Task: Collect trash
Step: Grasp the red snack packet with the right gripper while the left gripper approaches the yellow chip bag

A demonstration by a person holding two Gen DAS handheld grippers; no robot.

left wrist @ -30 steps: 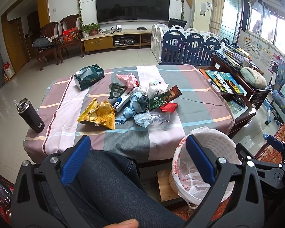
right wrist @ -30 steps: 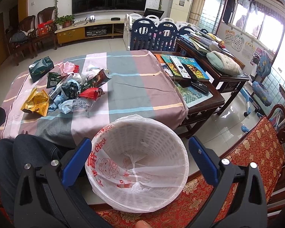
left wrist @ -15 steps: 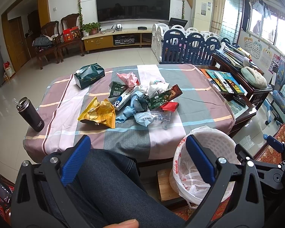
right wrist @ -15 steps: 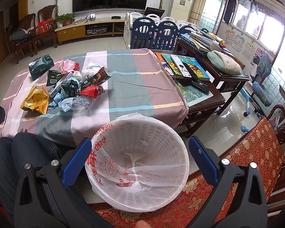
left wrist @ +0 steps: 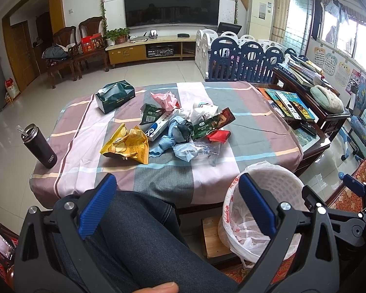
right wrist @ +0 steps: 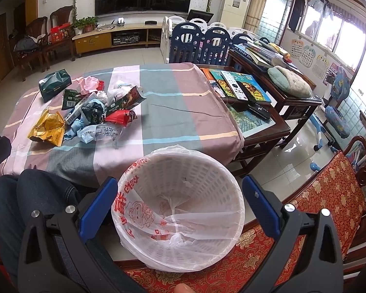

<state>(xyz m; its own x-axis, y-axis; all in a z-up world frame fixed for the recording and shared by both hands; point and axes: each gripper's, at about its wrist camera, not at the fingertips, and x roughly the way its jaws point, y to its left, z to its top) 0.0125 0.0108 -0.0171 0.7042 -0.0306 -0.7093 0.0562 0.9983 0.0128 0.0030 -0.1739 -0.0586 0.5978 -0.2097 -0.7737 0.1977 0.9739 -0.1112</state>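
Note:
A pile of trash lies on the striped tablecloth: a yellow chip bag, a red wrapper, a pink crumpled bag, blue plastic and a clear bag. The pile also shows in the right wrist view. A white mesh bin lined with a printed bag stands on the floor beside the table. My left gripper is open and empty above a jeans-clad leg. My right gripper is open and empty, over the bin's mouth.
A green tissue box sits at the table's far left and a dark tumbler stands at its left edge. A wooden side table with books and remotes stands to the right. A red patterned seat lies by the bin.
Both views have shifted slightly; the table and trash pile sit a little lower and closer in frame. Both grippers stay open and empty.

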